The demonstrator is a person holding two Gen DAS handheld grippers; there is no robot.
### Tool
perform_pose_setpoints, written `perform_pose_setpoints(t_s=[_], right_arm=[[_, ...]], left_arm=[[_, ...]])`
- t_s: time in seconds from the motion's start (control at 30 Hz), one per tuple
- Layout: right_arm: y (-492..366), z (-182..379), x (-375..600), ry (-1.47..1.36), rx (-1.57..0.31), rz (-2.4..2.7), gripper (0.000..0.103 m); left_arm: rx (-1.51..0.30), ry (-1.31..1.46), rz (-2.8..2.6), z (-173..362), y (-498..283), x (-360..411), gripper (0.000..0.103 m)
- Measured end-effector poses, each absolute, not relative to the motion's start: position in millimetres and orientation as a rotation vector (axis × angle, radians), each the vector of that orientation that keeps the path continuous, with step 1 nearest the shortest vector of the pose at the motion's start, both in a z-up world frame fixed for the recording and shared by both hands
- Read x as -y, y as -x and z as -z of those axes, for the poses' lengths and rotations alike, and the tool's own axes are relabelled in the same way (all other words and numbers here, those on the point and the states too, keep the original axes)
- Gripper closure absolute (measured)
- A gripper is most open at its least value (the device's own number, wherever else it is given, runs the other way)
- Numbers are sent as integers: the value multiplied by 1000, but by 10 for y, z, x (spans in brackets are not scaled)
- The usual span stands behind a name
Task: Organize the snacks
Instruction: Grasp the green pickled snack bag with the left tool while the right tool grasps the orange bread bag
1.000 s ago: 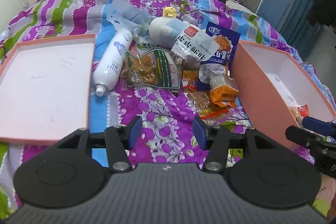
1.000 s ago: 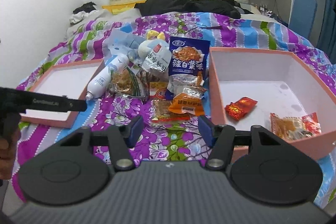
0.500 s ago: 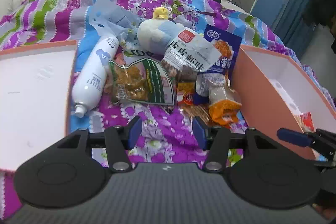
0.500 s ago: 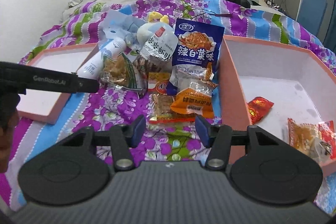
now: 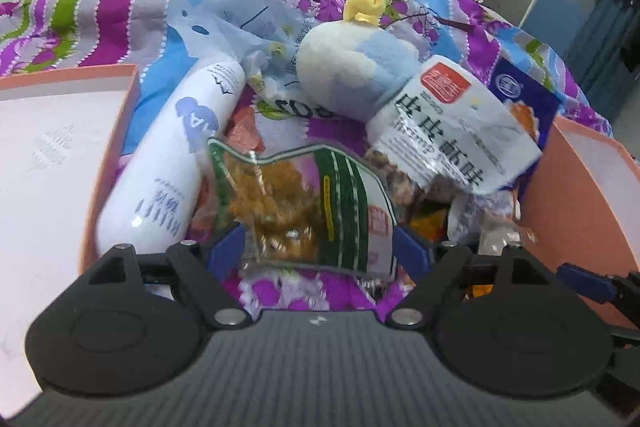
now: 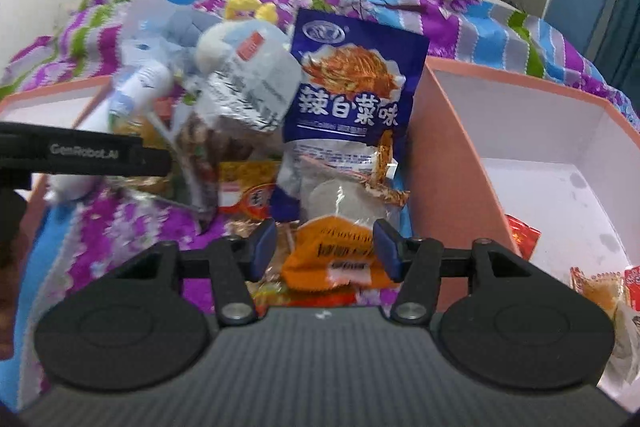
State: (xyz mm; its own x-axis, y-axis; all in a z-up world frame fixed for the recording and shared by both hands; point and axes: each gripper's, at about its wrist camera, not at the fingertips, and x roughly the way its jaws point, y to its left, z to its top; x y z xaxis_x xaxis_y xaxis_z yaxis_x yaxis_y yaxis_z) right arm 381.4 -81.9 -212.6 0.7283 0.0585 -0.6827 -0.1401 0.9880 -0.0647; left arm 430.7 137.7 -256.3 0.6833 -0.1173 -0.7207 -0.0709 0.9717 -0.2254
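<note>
The left gripper (image 5: 316, 247) stands wide open, its fingers either side of the green-striped snack packet (image 5: 304, 203) lying just ahead on the bedspread (image 5: 280, 291). The right gripper (image 6: 324, 247) is also wide, flanking the orange snack packet (image 6: 340, 255); the pink box (image 6: 452, 163) sits to its right.

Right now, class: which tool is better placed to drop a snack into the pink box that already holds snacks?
Right. The right tool straddles the orange packet beside that pink box; the left tool is further away.
</note>
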Motion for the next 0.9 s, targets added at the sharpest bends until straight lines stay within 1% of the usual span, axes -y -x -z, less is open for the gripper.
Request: perform_pose_setpoints(t_s=[0.03, 0.1, 0.13, 0.33, 0.43, 0.47, 0.5, 0.53, 0.57, 0.6, 0.63, 0.67, 0.7, 0.73, 0.77, 0.8, 0.9], right_arm=[[-3864, 2165, 812, 124, -753, -101, 39], [-3990, 2259, 810, 118, -786, -101, 39], [-4040, 2296, 802, 118, -798, -101, 37], [-4195, 2446, 596, 270, -800, -74, 27], [-4216, 2515, 575, 311, -804, -81, 28], [-4209, 2526, 566, 327, -802, -80, 28], [-4199, 2536, 555, 343, -801, -82, 29], [-4182, 2537, 543, 351, -799, -83, 33], [-4173, 2532, 540, 355, -798, -81, 35], [-4162, 2526, 534, 370, -796, -68, 47], [-4151, 2524, 542, 367, -800, -76, 50], [-4144, 2512, 551, 359, -808, -84, 52], [-4141, 2505, 546, 360, -811, -83, 57], [-4133, 2495, 545, 364, -812, -85, 60], [-4124, 2481, 545, 364, -815, -89, 61], [-4114, 2463, 548, 363, -815, -89, 63], [-4071, 2357, 579, 348, -815, -100, 66]], left_arm=[[-819, 250, 19, 2595, -4355, -1380, 19], [-818, 250, 4, 2643, -4430, -1362, 19], [-804, 248, 0, 2649, -4448, -1341, 19], [-785, 248, -76, 2705, -4532, -1241, 19], [-800, 238, -104, 2740, -4575, -1216, 20], [-803, 234, -108, 2746, -4576, -1217, 22], [-806, 221, -114, 2757, -4580, -1215, 30], [-815, 195, -129, 2772, -4591, -1208, 37], [-828, 172, -149, 2797, -4600, -1212, 51], [-843, 168, -157, 2827, -4608, -1241, 59], [-851, 179, -155, 2855, -4613, -1285, 63], [-851, 177, -159, 2866, -4614, -1311, 72], [-858, 171, -160, 2866, -4621, -1327, 75], [-864, 174, -154, 2859, -4626, -1343, 76], [-867, 181, -151, 2853, -4626, -1359, 80], [-870, 188, -143, 2850, -4625, -1376, 85], [-874, 216, -133, 2820, -4592, -1389, 90]])
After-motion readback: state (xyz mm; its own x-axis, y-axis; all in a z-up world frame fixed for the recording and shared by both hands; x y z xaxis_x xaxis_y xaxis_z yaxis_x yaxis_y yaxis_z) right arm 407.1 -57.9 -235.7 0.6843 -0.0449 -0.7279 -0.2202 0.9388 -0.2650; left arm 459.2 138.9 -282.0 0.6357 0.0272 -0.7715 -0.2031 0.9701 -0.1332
